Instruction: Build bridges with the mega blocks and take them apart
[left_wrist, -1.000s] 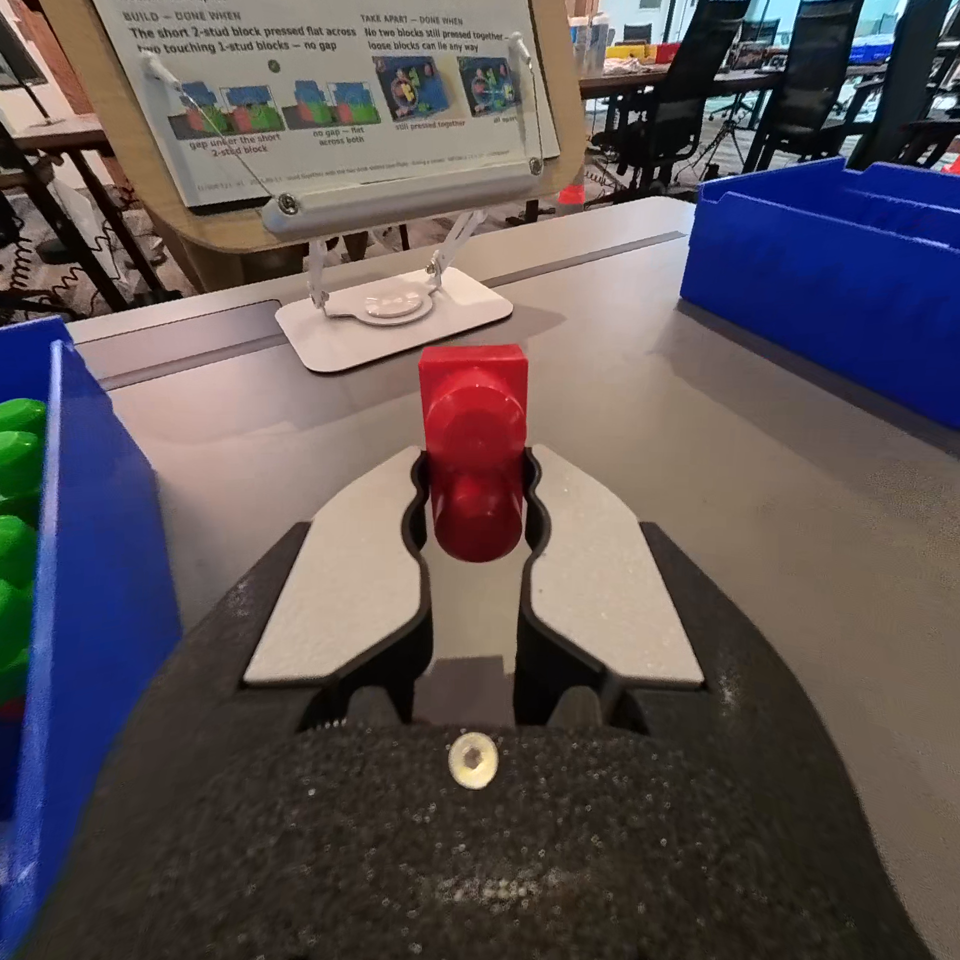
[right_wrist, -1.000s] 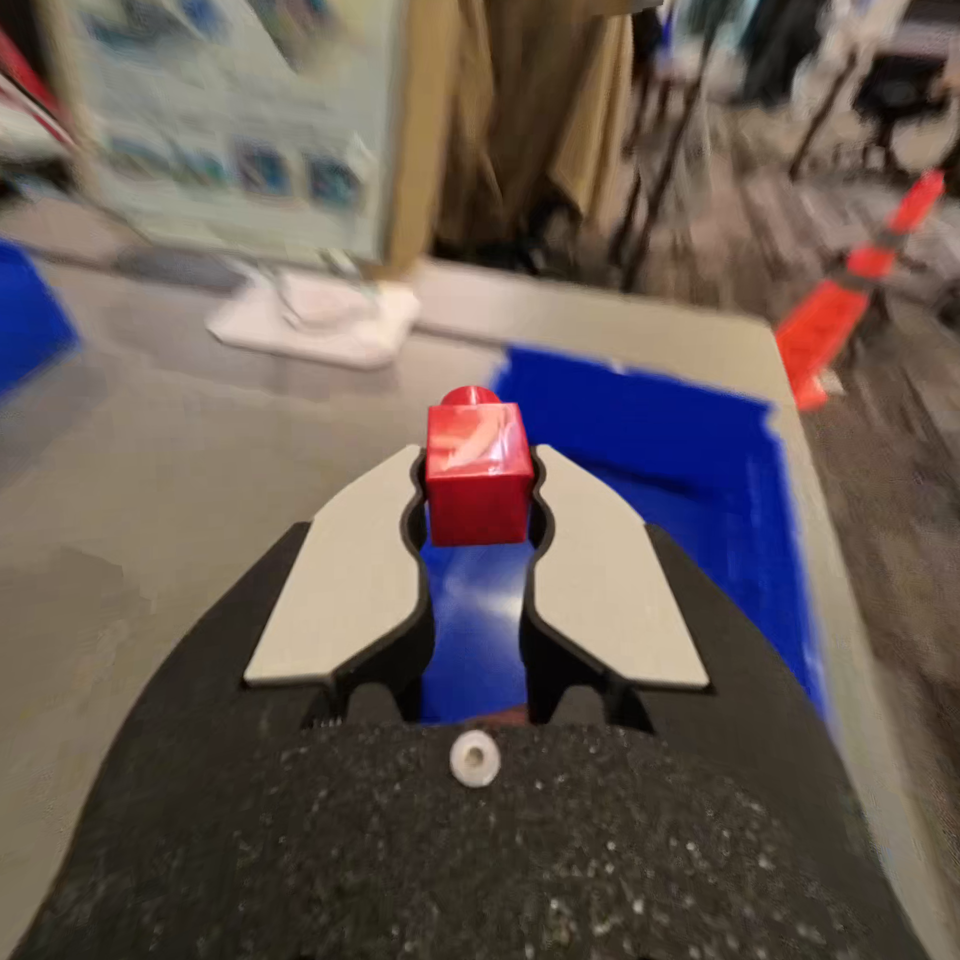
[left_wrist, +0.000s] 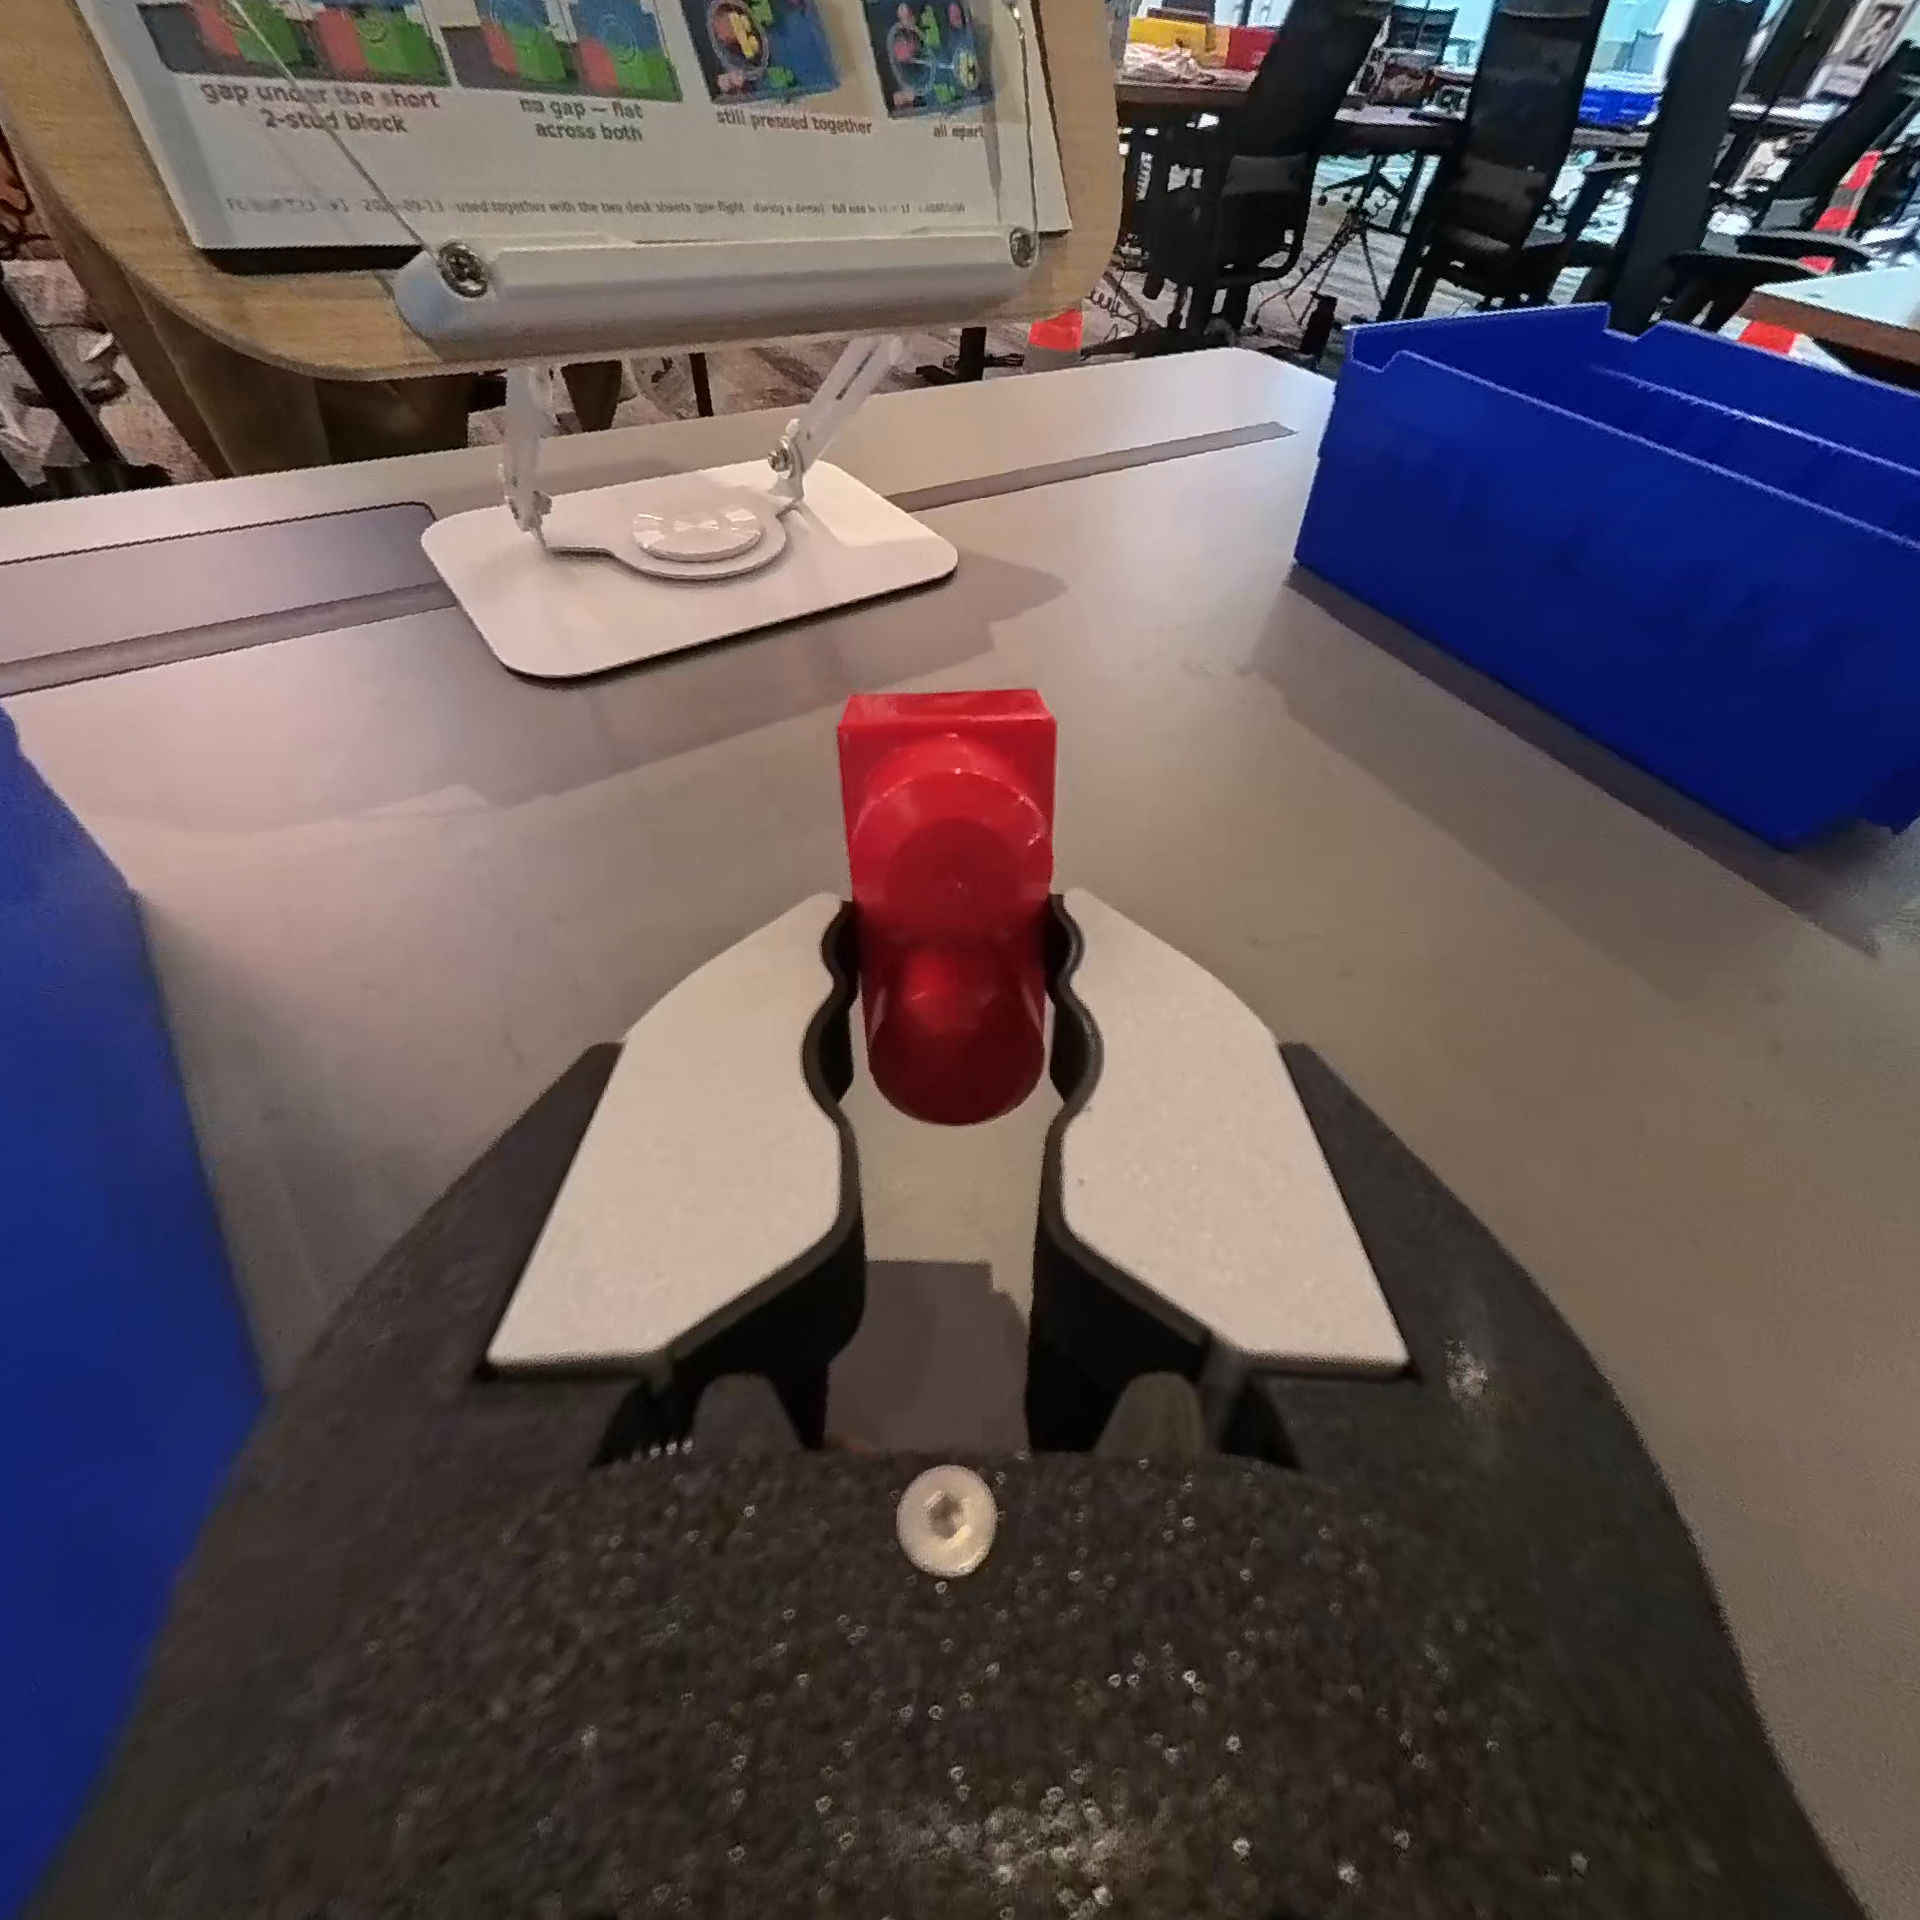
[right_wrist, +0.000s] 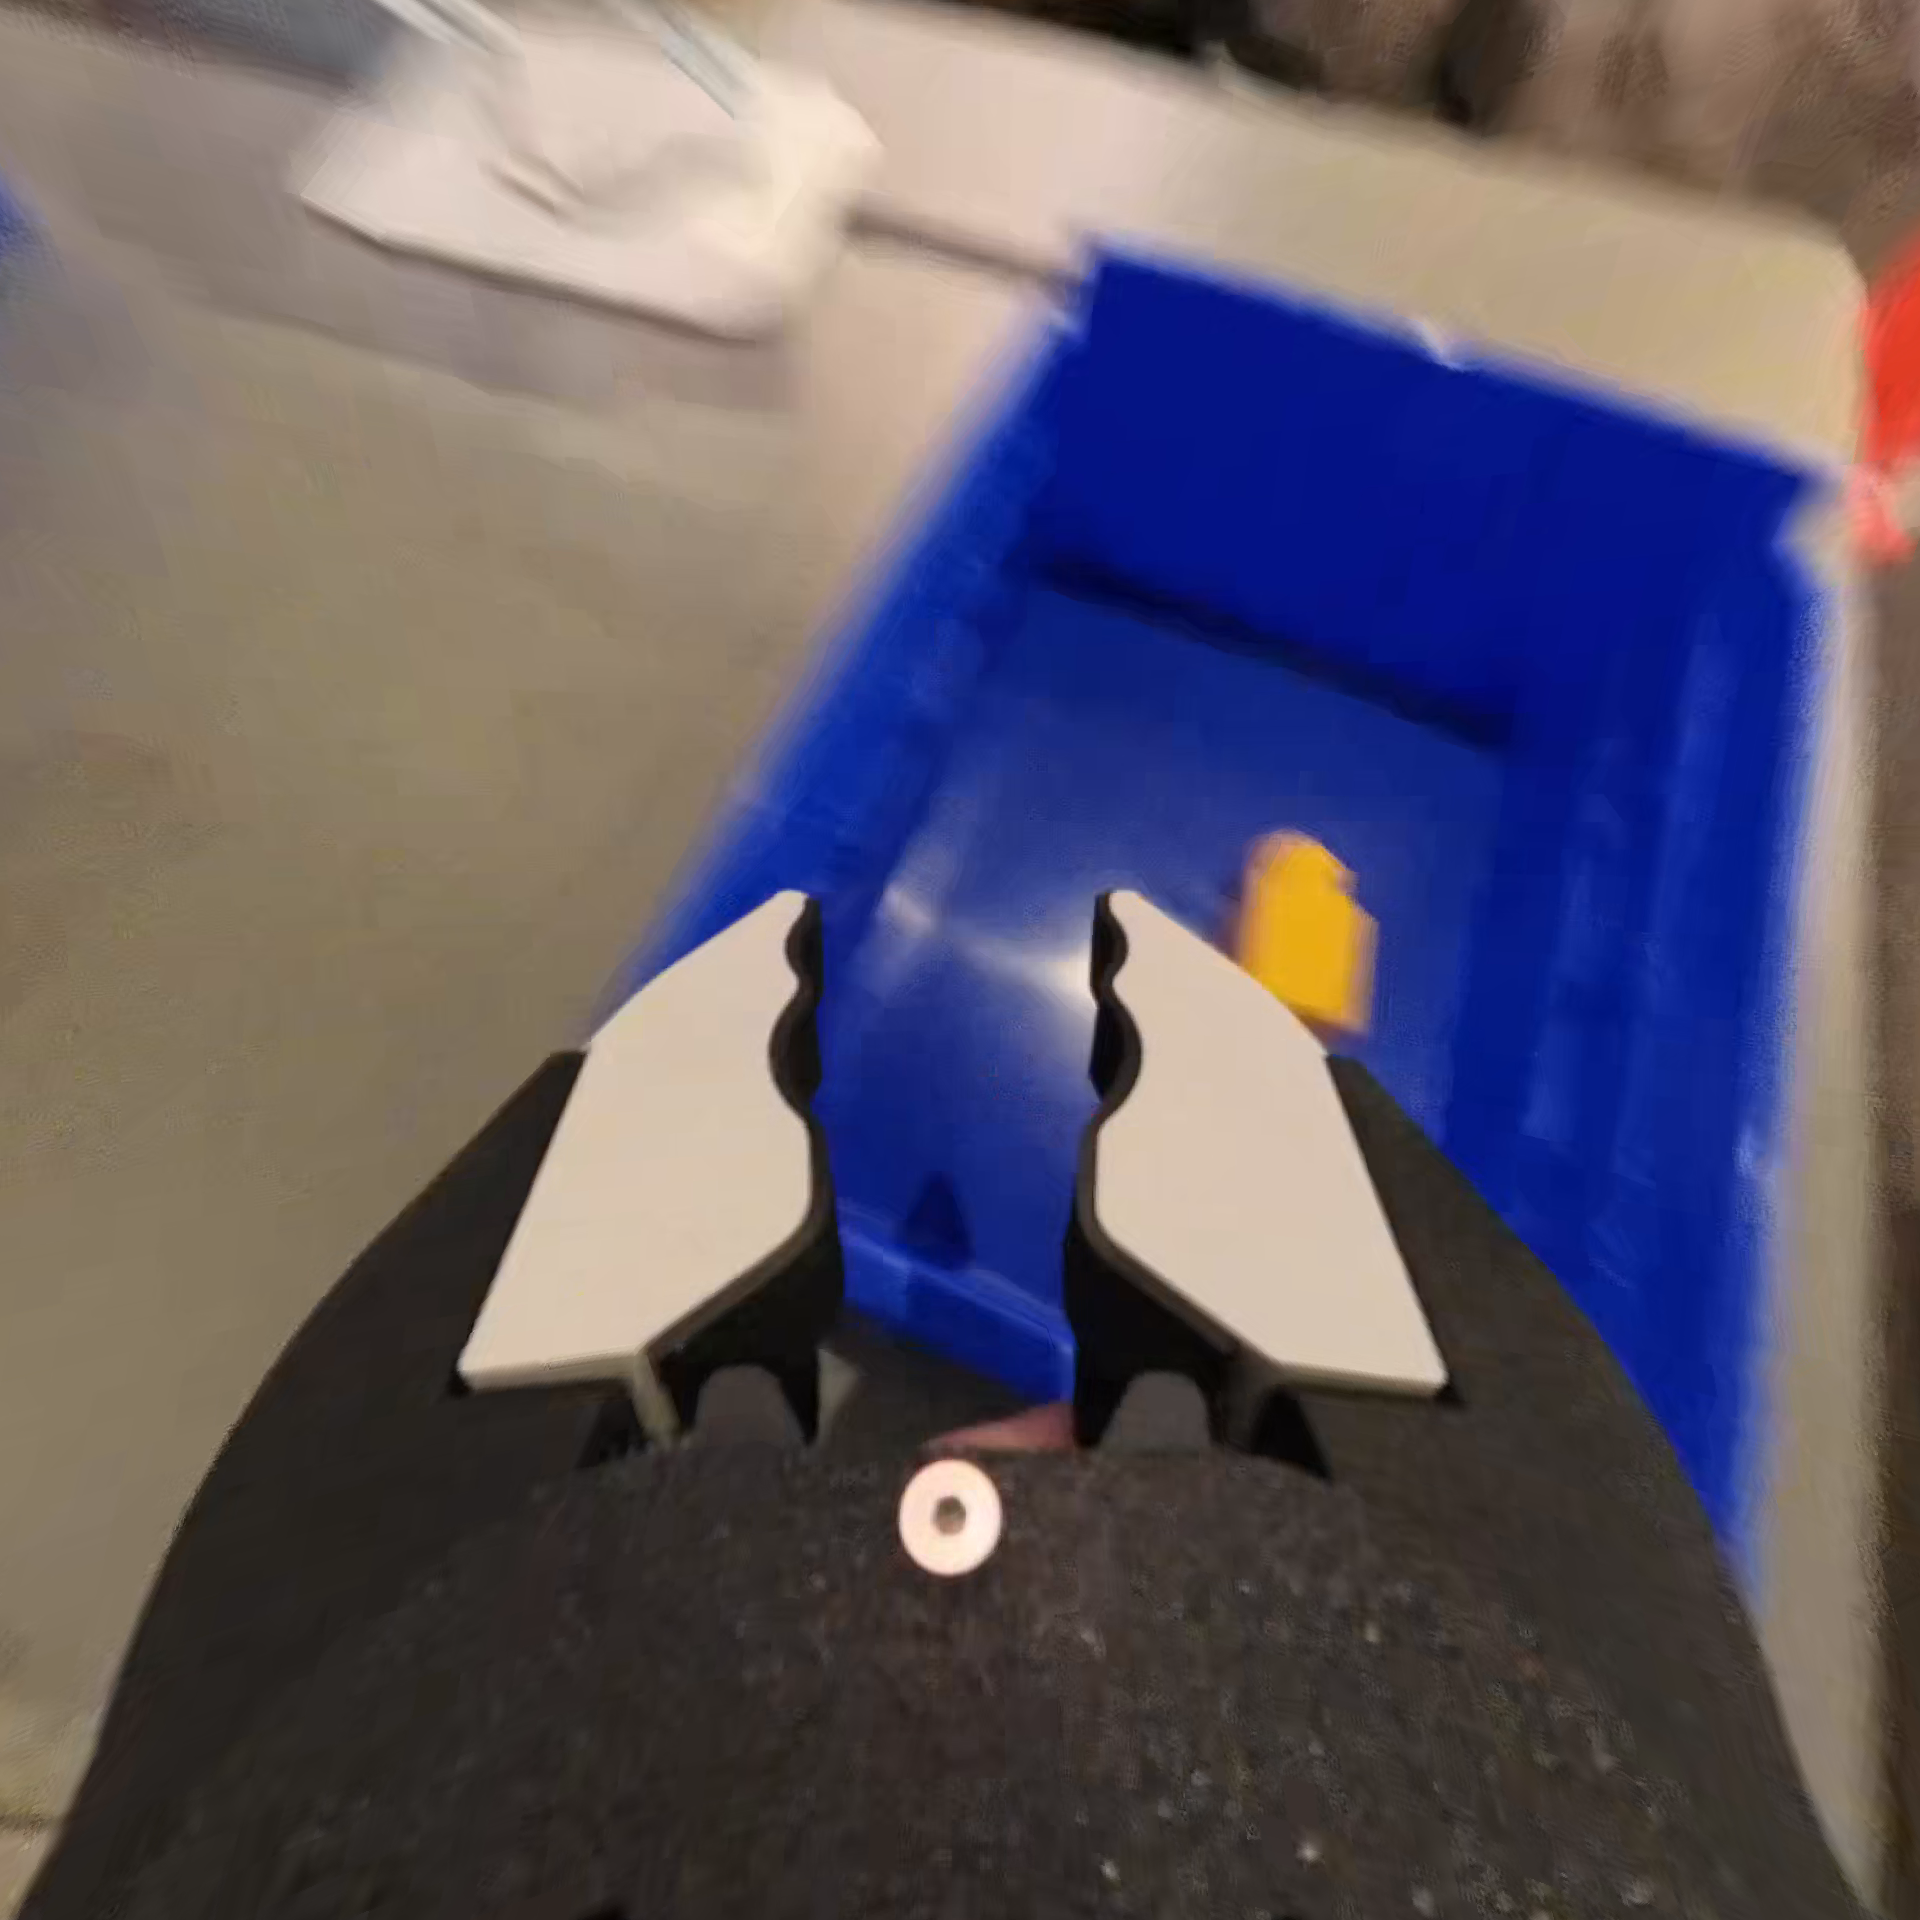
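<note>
We see the red block (left_wrist: 948, 831) at frame centre, clamped on its flat sides by our left gripper (left_wrist: 948, 997), and we judge it light, stiff, slippery plastic, while our right gripper (right_wrist: 954, 940) gapes empty above the blue bin (right_wrist: 1621, 790).

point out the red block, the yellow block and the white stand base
red block (left_wrist: 948, 831): left wrist view, on its round stud facing the camera.
yellow block (right_wrist: 1304, 935): right wrist view, on its blurred side, inside the blue bin (right_wrist: 1299, 436).
white stand base (left_wrist: 582, 613): left wrist view, on its flat plate.
</note>
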